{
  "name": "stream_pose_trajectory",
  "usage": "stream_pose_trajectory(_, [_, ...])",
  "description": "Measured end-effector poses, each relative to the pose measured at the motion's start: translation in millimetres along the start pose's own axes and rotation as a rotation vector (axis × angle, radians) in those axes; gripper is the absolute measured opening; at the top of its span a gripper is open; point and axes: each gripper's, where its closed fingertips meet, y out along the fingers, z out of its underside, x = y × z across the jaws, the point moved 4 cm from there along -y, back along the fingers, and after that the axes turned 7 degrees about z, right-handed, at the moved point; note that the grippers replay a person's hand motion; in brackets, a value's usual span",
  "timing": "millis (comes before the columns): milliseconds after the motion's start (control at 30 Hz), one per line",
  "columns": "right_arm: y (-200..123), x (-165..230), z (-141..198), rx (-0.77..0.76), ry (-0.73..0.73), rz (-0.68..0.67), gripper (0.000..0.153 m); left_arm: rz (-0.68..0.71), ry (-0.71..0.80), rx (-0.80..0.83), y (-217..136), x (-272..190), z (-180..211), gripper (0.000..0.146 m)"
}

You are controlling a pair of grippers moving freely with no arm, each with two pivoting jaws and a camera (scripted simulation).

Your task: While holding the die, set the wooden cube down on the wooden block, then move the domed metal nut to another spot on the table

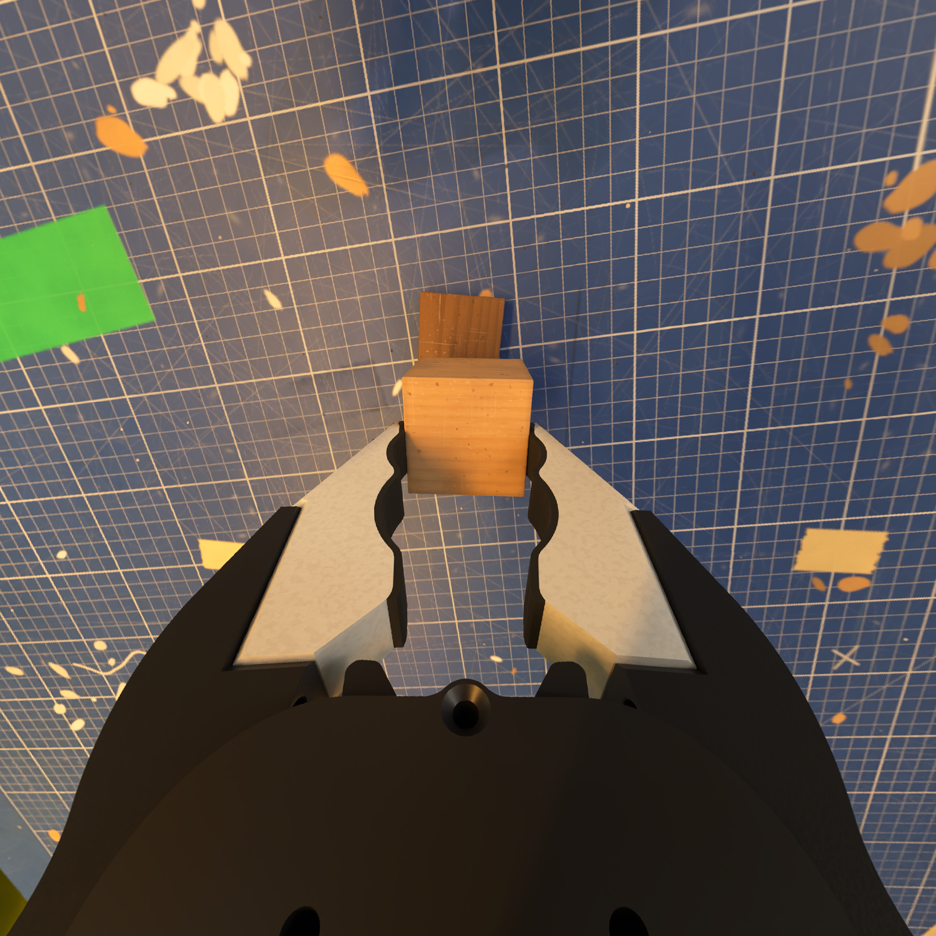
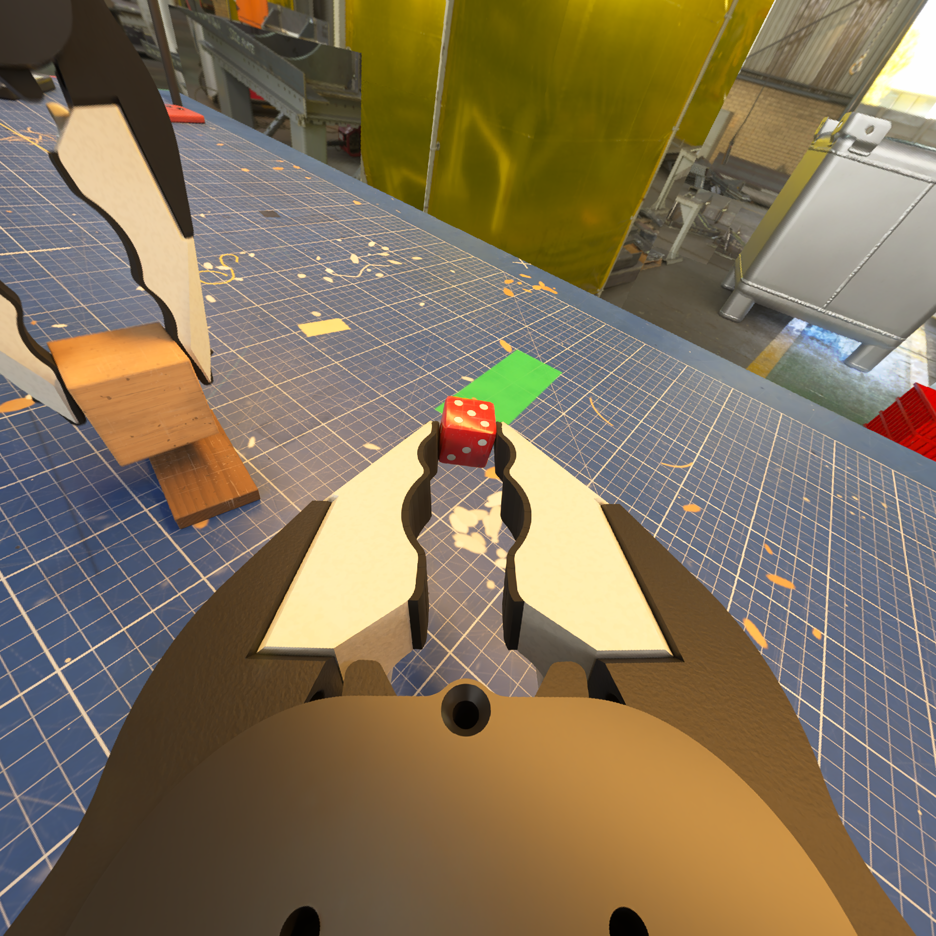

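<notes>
My left gripper [image 1: 467,445] is shut on the light wooden cube [image 1: 467,425] and points down at the blue cutting mat. The flat darker wooden block [image 1: 460,326] lies on the mat just beyond and below the cube. In the right wrist view the left gripper [image 2: 137,395] holds the cube [image 2: 131,392] over one end of the block [image 2: 205,478]; whether cube and block touch I cannot tell. My right gripper [image 2: 467,440] is shut on the red die [image 2: 467,430], held above the mat. No domed metal nut shows in either view.
A green patch [image 2: 506,382] lies on the mat beyond the die and shows at the left of the left wrist view [image 1: 66,281]. Yellow tape patches [image 1: 838,551] and paint flecks mark the mat. The table edge [image 2: 658,324] runs diagonally, with yellow curtains and a metal tank beyond.
</notes>
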Motion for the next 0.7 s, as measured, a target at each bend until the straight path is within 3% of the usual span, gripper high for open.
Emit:
stream_pose_trajectory(400, [-0.2,-3.5,1.8,0.009,0.004,0.017,0.021,0.019,0.072,0.064,20.3,9.0,-6.8,0.047])
stream_pose_trajectory(500, [-0.1,-3.5,2.0,0.009,0.004,0.017,0.021,0.041,0.089,0.063,27.7,4.7,-4.2,0.071])
stream_pose_trajectory(600, [0.2,-3.3,2.4,0.012,0.005,0.014,0.021,0.017,0.095,-0.004,15.4,4.3,-4.1,0.078])
stream_pose_trajectory(700, [0.2,-3.5,2.5,0.010,0.010,0.013,0.021,-0.040,0.077,-0.076,-18.5,4.6,9.3,0.084])
